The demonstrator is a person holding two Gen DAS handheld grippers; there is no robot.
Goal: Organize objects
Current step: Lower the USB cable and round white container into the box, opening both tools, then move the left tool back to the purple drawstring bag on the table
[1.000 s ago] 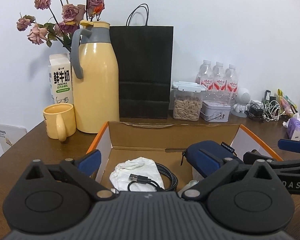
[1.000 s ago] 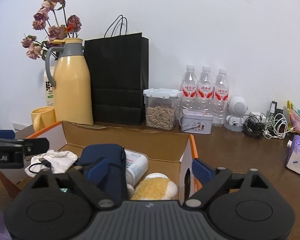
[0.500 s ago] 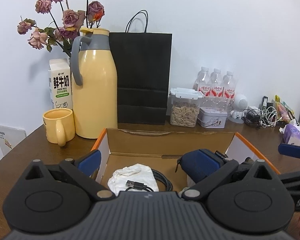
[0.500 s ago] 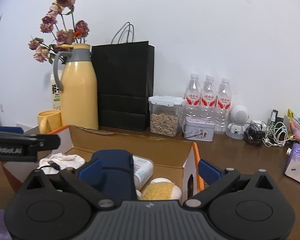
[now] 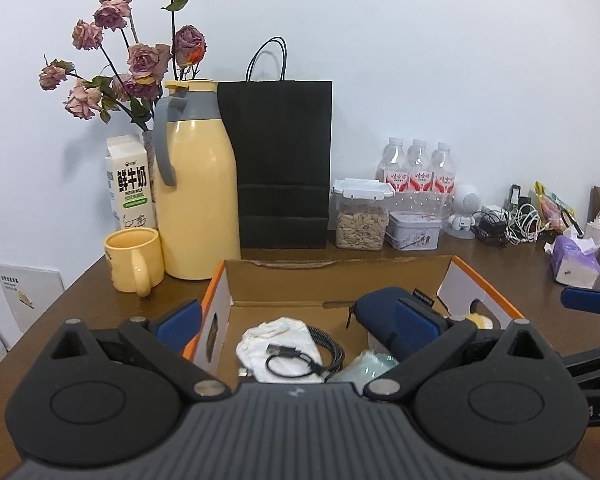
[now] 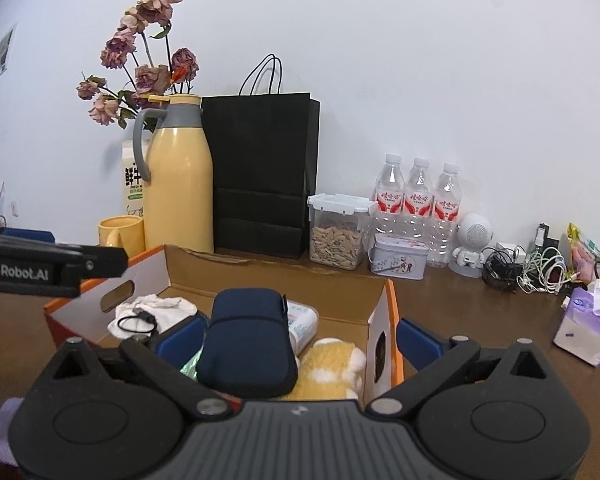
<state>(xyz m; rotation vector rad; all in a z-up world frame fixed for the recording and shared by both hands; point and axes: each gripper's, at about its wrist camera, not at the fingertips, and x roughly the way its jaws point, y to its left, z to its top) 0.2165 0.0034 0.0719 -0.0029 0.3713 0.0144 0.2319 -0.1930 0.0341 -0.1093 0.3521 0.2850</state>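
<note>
An open cardboard box [image 5: 340,266] with orange edges holds a navy pouch [image 5: 388,316], a white cloth [image 5: 276,332], a black cable [image 5: 288,360] and a yellow plush [image 6: 328,368]. My left gripper [image 5: 298,324] is open and straddles the box's left wall, with its right finger beside the pouch. My right gripper [image 6: 300,342] is wide open over the box's [image 6: 260,264] right wall. The navy pouch [image 6: 248,340] lies free next to its left pad, and no pad presses on it. Each gripper shows at the edge of the other's view.
Along the wall stand a yellow thermos [image 5: 196,200], a mug [image 5: 132,256], a milk carton [image 5: 130,184], a black paper bag [image 5: 284,168], a seed container [image 5: 360,216], a tin [image 5: 414,232] and water bottles [image 5: 418,176]. Chargers [image 5: 512,220] and a tissue pack [image 5: 576,260] lie right.
Both grippers have drawn back and risen, so the box sits lower and farther in both views. The right jaws have spread a little. The pouch has stayed in the box.
</note>
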